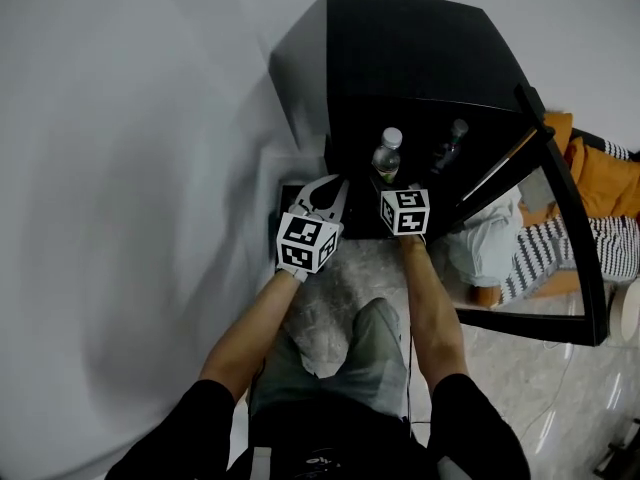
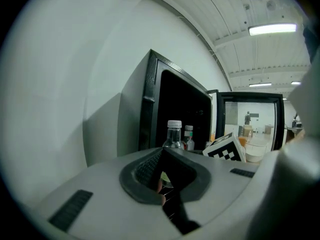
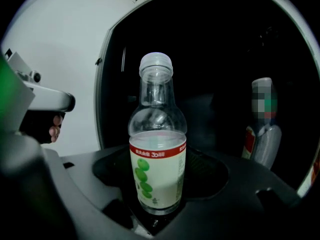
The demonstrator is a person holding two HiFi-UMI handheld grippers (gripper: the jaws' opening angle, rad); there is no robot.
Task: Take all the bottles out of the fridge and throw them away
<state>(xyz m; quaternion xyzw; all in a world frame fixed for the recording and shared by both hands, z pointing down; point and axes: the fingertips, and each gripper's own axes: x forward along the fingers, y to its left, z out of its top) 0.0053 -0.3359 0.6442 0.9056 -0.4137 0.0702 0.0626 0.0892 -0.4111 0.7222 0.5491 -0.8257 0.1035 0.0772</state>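
Bottle (image 3: 157, 149) stands upright near the front of the open fridge (image 1: 400, 48), long axis vertical, directly ahead of the right gripper (image 3: 157, 206). That gripper's jaws are closed on the bottle's lower body, with the cap clear above. Second bottle (image 3: 264, 129) stands deeper in, to the right, apart from the first. Left gripper (image 1: 323, 196) hangs outside the opening, jaws together, empty. Judgement: removal calls for a straight pull back toward the person, bottle kept vertical. The right gripper is the nearer to both bottles.
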